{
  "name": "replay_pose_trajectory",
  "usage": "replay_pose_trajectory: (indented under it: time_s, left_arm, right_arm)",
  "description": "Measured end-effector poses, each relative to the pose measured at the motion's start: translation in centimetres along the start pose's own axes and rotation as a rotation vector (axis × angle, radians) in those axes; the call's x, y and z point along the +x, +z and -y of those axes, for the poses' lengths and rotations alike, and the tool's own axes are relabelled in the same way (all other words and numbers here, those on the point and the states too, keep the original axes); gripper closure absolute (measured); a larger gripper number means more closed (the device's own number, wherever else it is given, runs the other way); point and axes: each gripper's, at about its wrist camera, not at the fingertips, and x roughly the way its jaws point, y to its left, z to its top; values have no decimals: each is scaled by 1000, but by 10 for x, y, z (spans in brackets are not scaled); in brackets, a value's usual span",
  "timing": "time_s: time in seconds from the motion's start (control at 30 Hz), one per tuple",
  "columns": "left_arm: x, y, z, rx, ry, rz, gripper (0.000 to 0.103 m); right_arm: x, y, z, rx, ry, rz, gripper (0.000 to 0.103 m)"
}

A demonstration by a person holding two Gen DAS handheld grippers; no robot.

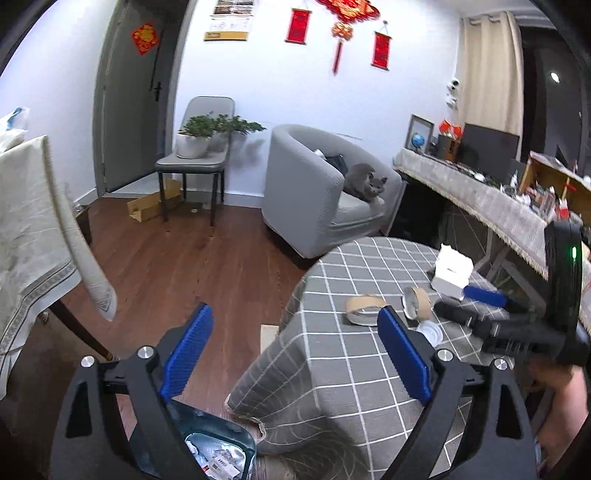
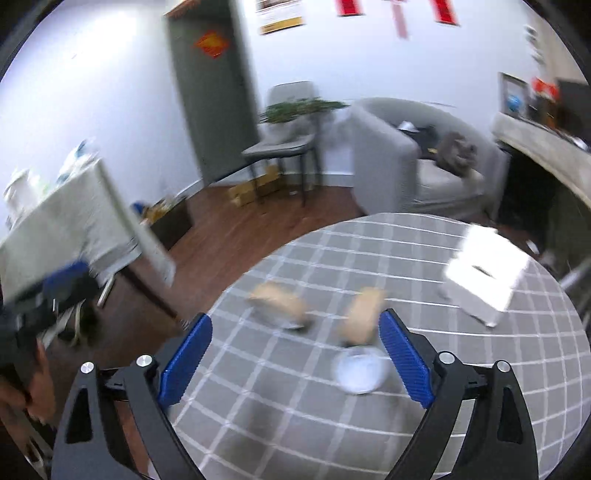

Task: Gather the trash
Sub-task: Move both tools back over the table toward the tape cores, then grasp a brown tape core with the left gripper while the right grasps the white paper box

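You won't find any text here that can be read. The red hangings and the red diamond paper on the door carry marks too small to make out, the wall calendar prints only as blur, and the right wrist view is smeared throughout.

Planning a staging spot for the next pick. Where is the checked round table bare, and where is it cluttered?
Bare: the near and left part of the table, from its rim up to the two brown paper cups, and the far strip behind them. Crowded: the right side, where the cups, a clear lid and the white box cluster. Both grippers are open, empty.
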Motion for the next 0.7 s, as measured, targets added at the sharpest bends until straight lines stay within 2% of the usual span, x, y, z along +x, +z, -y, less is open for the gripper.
replay_pose_trajectory:
  time_s: [0.1, 0.37, 0.7]
  left_arm:
    - [11, -2, 9, 27, -14, -15, 10]
    - [36, -2, 18, 49, -44, -33, 9]
    - [65, 1, 32, 67, -78, -57, 9]
  right_arm:
    - [-3, 3, 29, 89, -64, 11, 5]
    - [2, 8, 78, 206, -203, 4, 4]
    - [31, 20, 92, 233, -263, -14, 4]
